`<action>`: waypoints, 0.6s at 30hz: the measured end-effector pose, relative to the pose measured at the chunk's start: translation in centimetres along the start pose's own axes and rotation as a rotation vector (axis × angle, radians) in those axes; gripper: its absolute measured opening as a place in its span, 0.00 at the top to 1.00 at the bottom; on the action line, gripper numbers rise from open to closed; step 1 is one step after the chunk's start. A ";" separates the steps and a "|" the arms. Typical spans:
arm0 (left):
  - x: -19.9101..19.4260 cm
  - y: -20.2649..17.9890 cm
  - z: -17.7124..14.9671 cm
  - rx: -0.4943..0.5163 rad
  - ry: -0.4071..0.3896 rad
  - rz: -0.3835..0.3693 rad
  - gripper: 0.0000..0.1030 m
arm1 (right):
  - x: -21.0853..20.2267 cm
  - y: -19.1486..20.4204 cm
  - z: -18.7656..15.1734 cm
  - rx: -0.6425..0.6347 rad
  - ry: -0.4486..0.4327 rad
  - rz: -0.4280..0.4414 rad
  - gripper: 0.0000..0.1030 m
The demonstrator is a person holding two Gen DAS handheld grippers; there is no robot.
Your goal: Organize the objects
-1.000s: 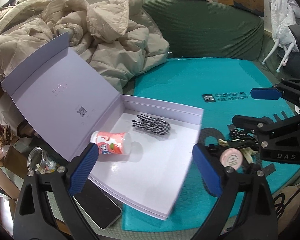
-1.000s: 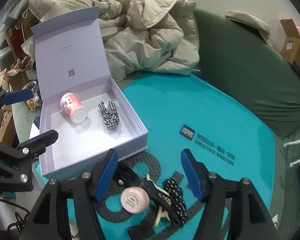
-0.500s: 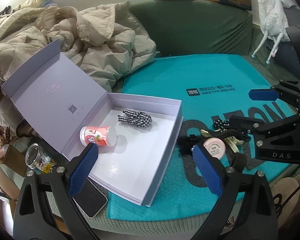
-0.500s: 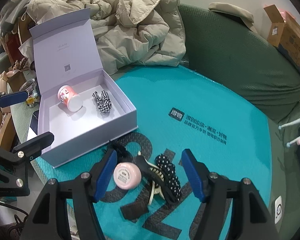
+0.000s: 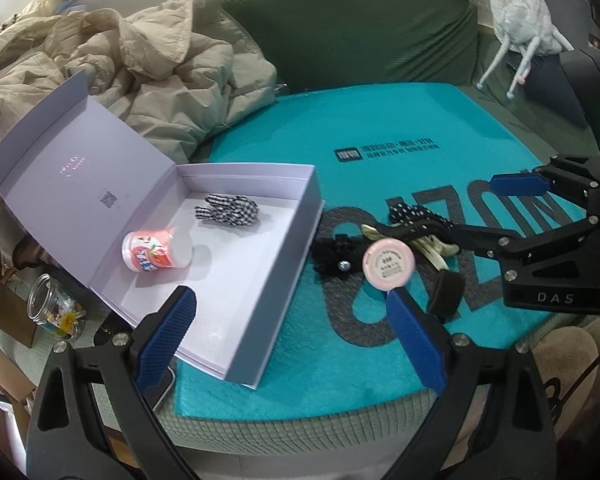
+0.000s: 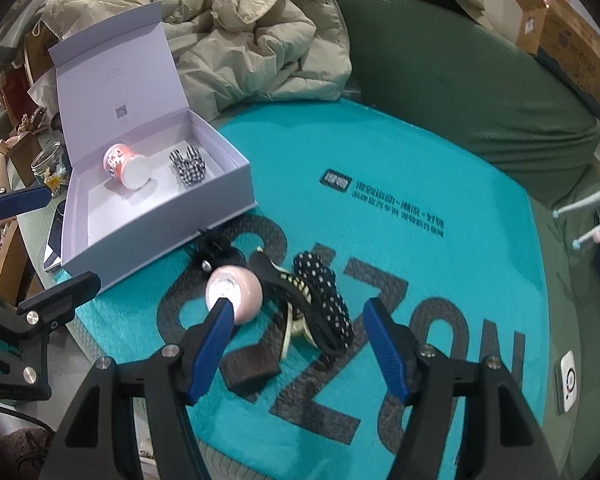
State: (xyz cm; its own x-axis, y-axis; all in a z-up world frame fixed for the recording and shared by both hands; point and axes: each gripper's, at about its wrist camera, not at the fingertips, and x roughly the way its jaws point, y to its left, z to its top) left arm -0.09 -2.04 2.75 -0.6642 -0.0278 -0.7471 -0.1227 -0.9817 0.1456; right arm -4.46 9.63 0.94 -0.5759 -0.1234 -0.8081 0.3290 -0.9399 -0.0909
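The right gripper [image 6: 298,318], two blue-padded fingers on a black frame, hangs released over the small pile on the teal printed mat [image 6: 380,168], nothing pinched between its pads. The left gripper [image 5: 292,322] is likewise spread and empty, above the near edge of the open lavender cardboard box [image 5: 276,280].

The round pink compact [image 6: 234,294] sits just beside the right gripper's left fingertip, touching a black claw clip [image 6: 276,280], a black ribbon dotted white [image 6: 328,300] and a cream clip [image 6: 288,330]. A squeeze here could, I judge, catch the tangle instead of one piece, or nudge the smooth compact so it skids off the pad. A dark brown block [image 6: 250,370] lies near the fingers and could be bumped.

Already in the box lie a tipped pink printed cup [image 5: 154,250] and a black-and-white checked hair tie [image 5: 228,210].

The cream clip is mostly buried under the others. The black lace bow with a pearl [image 5: 336,256] blurs into the mat's dark lettering. A phone under the box is cut off.
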 end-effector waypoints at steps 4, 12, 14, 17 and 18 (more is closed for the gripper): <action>0.3 -0.9 -0.4 0.012 0.008 -0.021 0.07 | 0.3 -0.5 -1.0 0.019 0.009 0.005 0.34; 1.2 -2.4 -1.2 0.039 0.023 -0.045 0.07 | 1.2 -0.7 -2.8 0.041 0.044 0.020 0.34; 1.5 -2.7 -1.5 0.041 0.032 -0.060 0.07 | 1.6 -0.7 -3.2 0.046 0.055 0.030 0.34; 2.0 -2.9 -2.1 0.049 0.044 -0.075 0.07 | 2.1 -0.6 -3.9 0.053 0.065 0.049 0.34; 2.1 -3.0 -2.2 0.052 0.047 -0.080 0.07 | 2.2 -0.6 -4.1 0.053 0.067 0.055 0.34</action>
State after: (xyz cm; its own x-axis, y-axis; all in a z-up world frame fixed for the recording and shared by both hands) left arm 0.55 0.41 -0.66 -0.6157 0.0399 -0.7870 -0.2123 -0.9702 0.1169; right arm -2.89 11.21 -3.20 -0.5059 -0.1556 -0.8484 0.3174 -0.9482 -0.0154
